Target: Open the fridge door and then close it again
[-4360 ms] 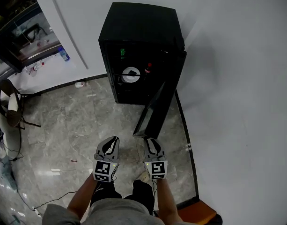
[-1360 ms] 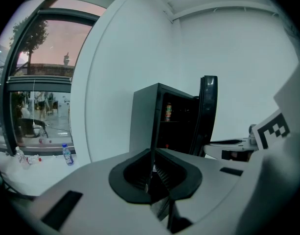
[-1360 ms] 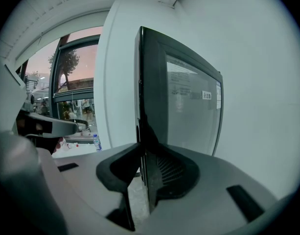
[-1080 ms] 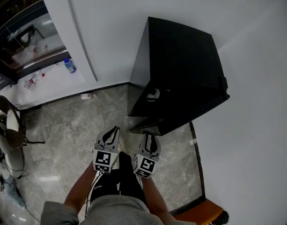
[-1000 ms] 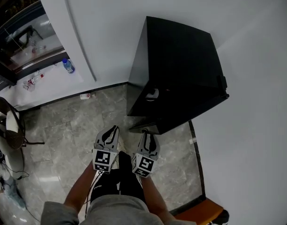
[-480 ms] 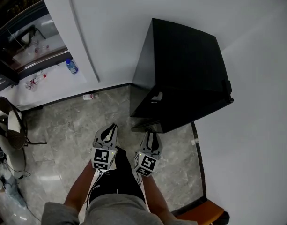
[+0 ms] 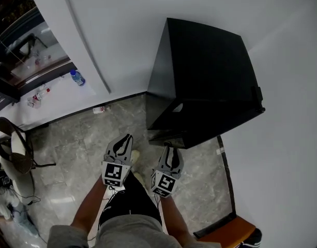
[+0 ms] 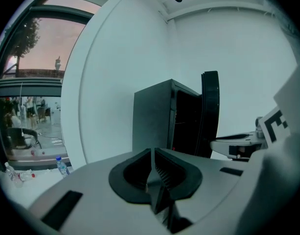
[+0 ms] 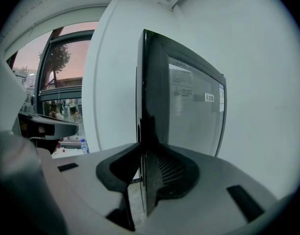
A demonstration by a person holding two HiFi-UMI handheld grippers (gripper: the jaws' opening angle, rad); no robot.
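Right gripper (image 9: 143, 177): clamped on the fridge door (image 9: 189, 114) edge, to steer its swing.
Left gripper (image 8: 153, 177): jaws together, empty, parked alongside.
Fridge (image 7: 210, 66): door ajar.

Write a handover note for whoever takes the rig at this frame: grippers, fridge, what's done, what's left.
Left gripper: shut, empty, clear of the fridge.
Right gripper: clamped on the free edge of the fridge door.
Done: door stood wide open seconds ago; now most of the way back, still ajar.
Left: push it fully shut, then release.
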